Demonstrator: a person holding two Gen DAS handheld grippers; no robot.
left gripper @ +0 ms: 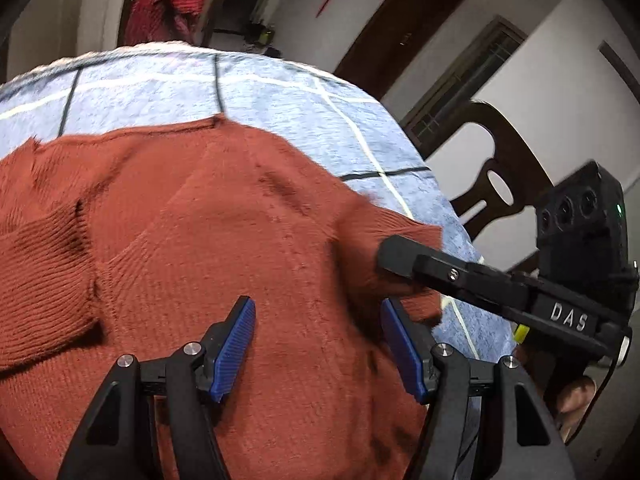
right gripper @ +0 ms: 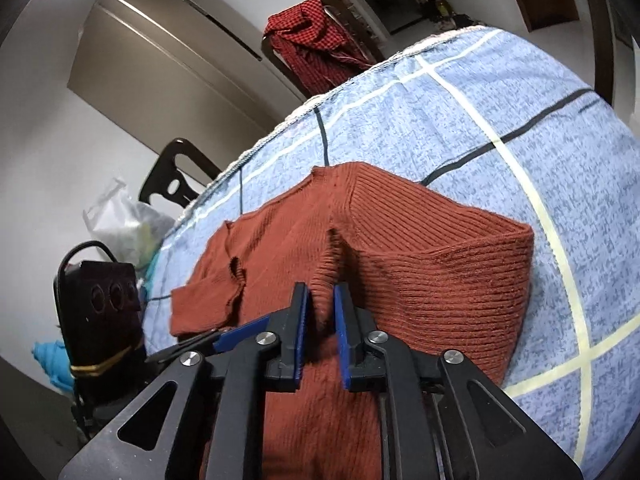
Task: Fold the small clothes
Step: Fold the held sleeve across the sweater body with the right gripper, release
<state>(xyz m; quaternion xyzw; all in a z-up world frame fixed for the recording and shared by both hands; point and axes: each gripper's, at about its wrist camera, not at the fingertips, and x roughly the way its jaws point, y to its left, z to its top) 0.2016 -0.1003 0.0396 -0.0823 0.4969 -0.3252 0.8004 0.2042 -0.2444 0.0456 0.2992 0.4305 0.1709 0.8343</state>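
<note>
A rust-red knit sweater (left gripper: 224, 220) lies on a blue checked cloth (left gripper: 280, 92) that covers the table. My left gripper (left gripper: 318, 322) is open, its blue pads spread just above the sweater's body, holding nothing. In the left wrist view my right gripper (left gripper: 390, 254) reaches in from the right, onto the sweater's right edge. In the right wrist view my right gripper (right gripper: 320, 300) is shut on a pinched ridge of the sweater (right gripper: 420, 256). One sleeve (right gripper: 204, 304) lies folded at the left.
A dark wooden chair (left gripper: 496, 184) stands past the table's right edge. A red checked garment (right gripper: 312, 44) hangs on a chair at the far side. A plastic bag (right gripper: 120, 220) sits left of the table. The blue cloth (right gripper: 500, 112) is bare beyond the sweater.
</note>
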